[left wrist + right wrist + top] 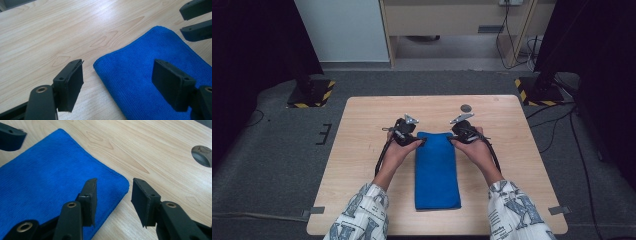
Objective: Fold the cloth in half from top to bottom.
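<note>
While blue towel lies folded lengthwise on counter, far end between grippers, both jaws open, holding nothing. Left gripper straddles its far corner, right gripper likewise. Lower both evenly, pinch all layers.

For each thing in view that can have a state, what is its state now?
cloth: folded into a long strip, lying flat on the table.
left gripper: open, fingers either side of the cloth's far left corner, not pressing on it.
right gripper: open, fingers either side of the far right corner, not pressing on it.
hole: uncovered.
</note>
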`<state>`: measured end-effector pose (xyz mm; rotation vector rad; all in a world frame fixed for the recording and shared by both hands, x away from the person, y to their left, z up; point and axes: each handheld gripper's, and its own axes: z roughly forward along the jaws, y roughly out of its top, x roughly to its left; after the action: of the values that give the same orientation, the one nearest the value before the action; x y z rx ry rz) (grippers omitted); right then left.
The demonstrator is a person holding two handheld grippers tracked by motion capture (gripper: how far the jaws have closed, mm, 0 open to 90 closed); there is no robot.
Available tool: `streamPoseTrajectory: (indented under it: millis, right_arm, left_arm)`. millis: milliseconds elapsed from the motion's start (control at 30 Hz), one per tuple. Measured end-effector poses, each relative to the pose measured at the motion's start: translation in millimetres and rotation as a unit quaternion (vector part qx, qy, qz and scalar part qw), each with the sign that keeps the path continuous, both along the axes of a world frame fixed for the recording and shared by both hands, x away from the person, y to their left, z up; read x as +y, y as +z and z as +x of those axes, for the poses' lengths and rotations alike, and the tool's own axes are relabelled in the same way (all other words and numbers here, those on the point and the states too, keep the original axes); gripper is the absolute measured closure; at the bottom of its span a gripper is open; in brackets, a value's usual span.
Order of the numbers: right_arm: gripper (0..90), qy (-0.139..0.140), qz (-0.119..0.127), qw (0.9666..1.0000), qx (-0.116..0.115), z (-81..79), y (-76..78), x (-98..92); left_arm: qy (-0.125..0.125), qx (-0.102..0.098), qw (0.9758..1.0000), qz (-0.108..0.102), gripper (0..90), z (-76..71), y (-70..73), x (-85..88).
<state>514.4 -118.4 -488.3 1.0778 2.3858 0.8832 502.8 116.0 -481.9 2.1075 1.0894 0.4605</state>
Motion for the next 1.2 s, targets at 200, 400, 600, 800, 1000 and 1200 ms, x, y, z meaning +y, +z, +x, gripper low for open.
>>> streamPoseTrajectory:
  millis: [200, 400, 600, 800, 1000, 1200]
  right_arm:
    - [51.9, -0.01, -0.005, 0.9998, 0.015, 12.8, -6.1, 8.5]
    - [47.3, -0.011, -0.013, 0.9993, 0.034, 26.4, -15.4, 21.3]
    - [45.1, -0.017, -0.015, 0.9989, 0.04, 31.5, -23.1, 27.3]
    - [42.4, -0.024, -0.019, 0.9984, 0.047, 33.5, -28.0, 27.4]
    - [42.0, -0.03, -0.012, 0.9979, 0.055, 34.8, -29.4, 25.6]
    - [51.1, -0.021, 0.0, 0.9979, 0.062, 35.3, -30.5, 25.3]
  left_arm:
    - [0.003, 0.01, 0.9999, 0.006, 25.6, 9.2, -9.5, -0.3]
    - [0.009, 0.021, 0.9996, 0.014, 25.5, 17.8, -21.9, 3.1]
    - [0.024, 0.021, 0.9995, 0.006, 28.0, 22.8, -27.0, 6.4]
    - [0.027, 0.029, 0.9992, 0.008, 28.6, 26.0, -33.7, 6.7]
    - [0.031, 0.025, 0.9991, 0.014, 29.6, 26.7, -35.5, 4.8]
    - [0.027, 0.034, 0.9989, 0.017, 31.0, 28.2, -41.3, 3.0]
